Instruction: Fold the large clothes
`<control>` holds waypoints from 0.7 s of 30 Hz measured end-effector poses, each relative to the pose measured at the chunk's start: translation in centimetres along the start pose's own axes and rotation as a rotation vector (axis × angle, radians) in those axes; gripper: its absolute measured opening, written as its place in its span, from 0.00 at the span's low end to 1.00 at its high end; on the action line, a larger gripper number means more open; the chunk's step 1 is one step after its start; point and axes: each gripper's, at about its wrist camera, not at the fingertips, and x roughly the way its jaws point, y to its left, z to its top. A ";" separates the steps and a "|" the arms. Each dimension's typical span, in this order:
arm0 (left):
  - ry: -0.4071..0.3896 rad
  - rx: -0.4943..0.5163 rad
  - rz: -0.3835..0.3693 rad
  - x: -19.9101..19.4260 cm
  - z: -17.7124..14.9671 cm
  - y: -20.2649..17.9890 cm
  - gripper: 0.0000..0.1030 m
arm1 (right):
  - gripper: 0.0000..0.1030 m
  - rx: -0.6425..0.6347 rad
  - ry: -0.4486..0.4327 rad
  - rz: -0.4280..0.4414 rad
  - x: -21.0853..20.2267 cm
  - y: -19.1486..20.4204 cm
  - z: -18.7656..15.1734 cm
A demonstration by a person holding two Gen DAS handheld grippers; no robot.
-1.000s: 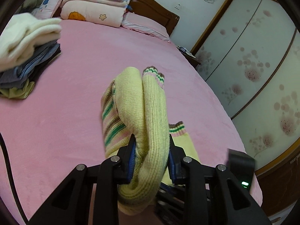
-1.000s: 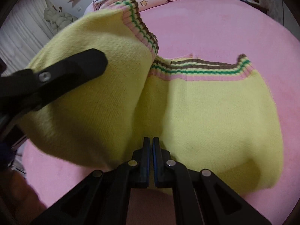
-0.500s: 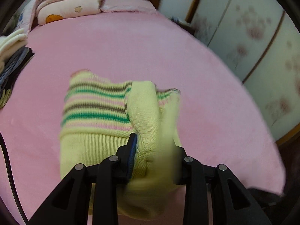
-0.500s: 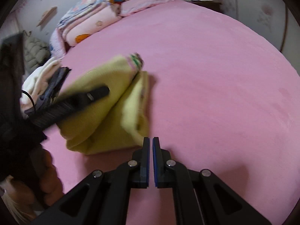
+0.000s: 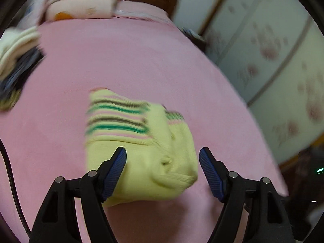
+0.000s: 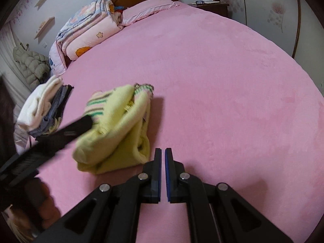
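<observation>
A folded yellow knit sweater [image 5: 141, 154] with green, brown and pink stripes lies in a loose bundle on the pink bed [image 5: 125, 60]. My left gripper [image 5: 163, 168] is open, its blue pads standing either side of the sweater's near end without gripping it. In the right wrist view the sweater [image 6: 119, 127] lies left of centre, with the left gripper's finger [image 6: 66, 131] over its left side. My right gripper [image 6: 163, 158] is shut and empty, just right of the sweater's near corner, above the bed [image 6: 222, 81].
A stack of folded clothes [image 6: 44, 107], cream on top of blue, lies left of the sweater. Folded quilts [image 6: 87, 32] and a pillow [image 6: 147, 10] sit by the wooden headboard. Wardrobe doors [image 5: 273, 70] stand beyond the bed's right edge.
My left gripper has opened and let go of the sweater, which now rests on the bed. My right gripper, shut throughout, has pulled back off the sweater.
</observation>
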 end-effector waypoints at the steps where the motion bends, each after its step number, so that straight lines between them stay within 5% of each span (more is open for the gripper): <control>1: -0.019 -0.039 0.016 -0.9 0.2 1.2 0.75 | 0.19 -0.001 -0.001 0.012 -0.3 0.1 0.3; 4: -0.016 -0.116 0.123 -1.3 0.6 4.9 0.75 | 0.45 0.005 -0.003 0.094 -0.2 1.2 1.5; 5: 0.008 -0.132 0.169 -0.8 0.5 6.0 0.75 | 0.47 0.003 -0.002 0.115 0.0 1.7 1.8; 10: 0.054 -0.186 0.229 0.3 -1.0 9.4 0.75 | 0.47 -0.051 0.086 0.101 3.2 5.3 2.7; 19: 0.089 -0.117 0.237 3.4 -1.2 7.0 0.71 | 0.47 -0.189 0.147 -0.027 6.8 10.0 3.4; 21: 0.088 -0.127 0.213 3.3 -1.0 7.2 0.71 | 0.40 -0.210 0.125 -0.024 6.9 9.9 3.5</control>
